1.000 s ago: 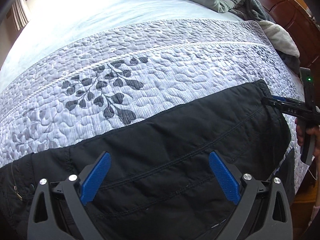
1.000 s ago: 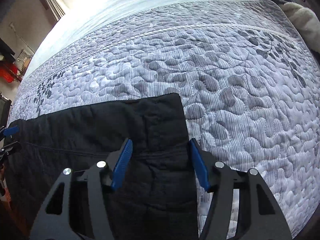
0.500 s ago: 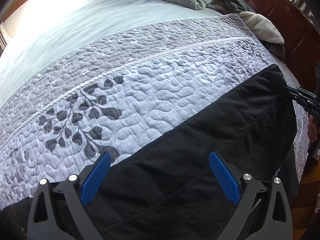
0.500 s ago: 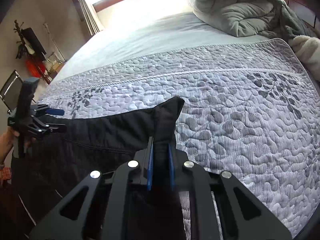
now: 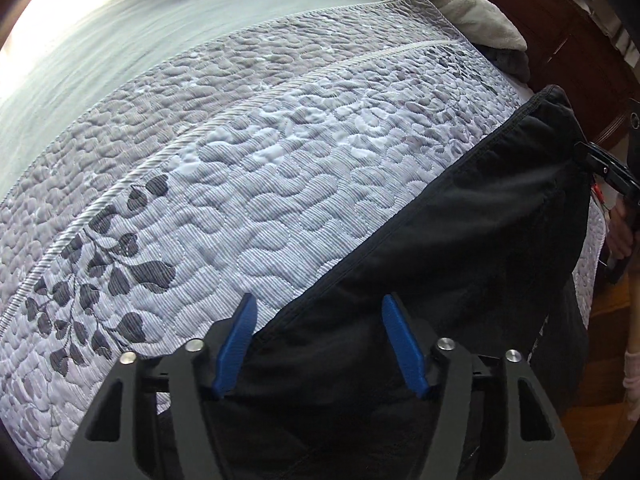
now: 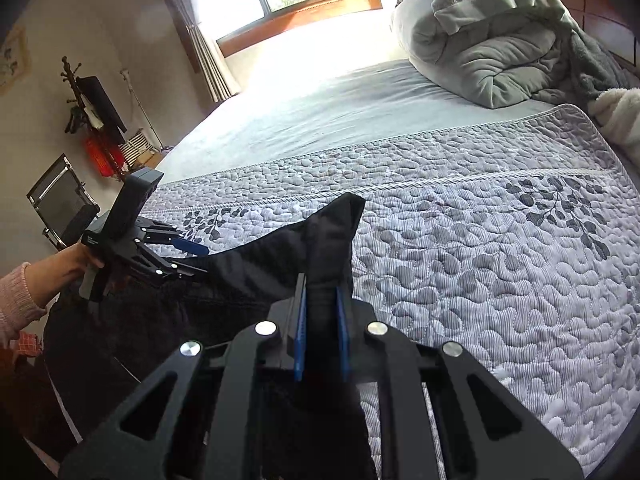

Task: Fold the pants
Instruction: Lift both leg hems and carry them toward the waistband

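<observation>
Right hand-held gripper [image 6: 322,332] clamps a raised fold of the black pants [image 6: 240,276]; left hand-held gripper [image 5: 320,344], jaws just narrowing, straddles the cloth unpinched on the quilt [image 5: 280,160].

Matt black cloth pants [image 5: 460,240]; puffy stitched quilt [image 5: 280,168]; wood headboard [image 5: 560,60].

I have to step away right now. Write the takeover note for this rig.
Right gripper: jaws shut on the end of the black pants, that corner lifted off the quilt.
Left gripper: jaws have just been closing, not yet pinching; the pants' edge lies between them.
Pants: stretched along the near edge of the bed, partly hanging over it.
Done: one end gripped and raised.
Left: close the left jaws on the fabric, then probably carry the raised end across for the first fold and smooth it.
</observation>
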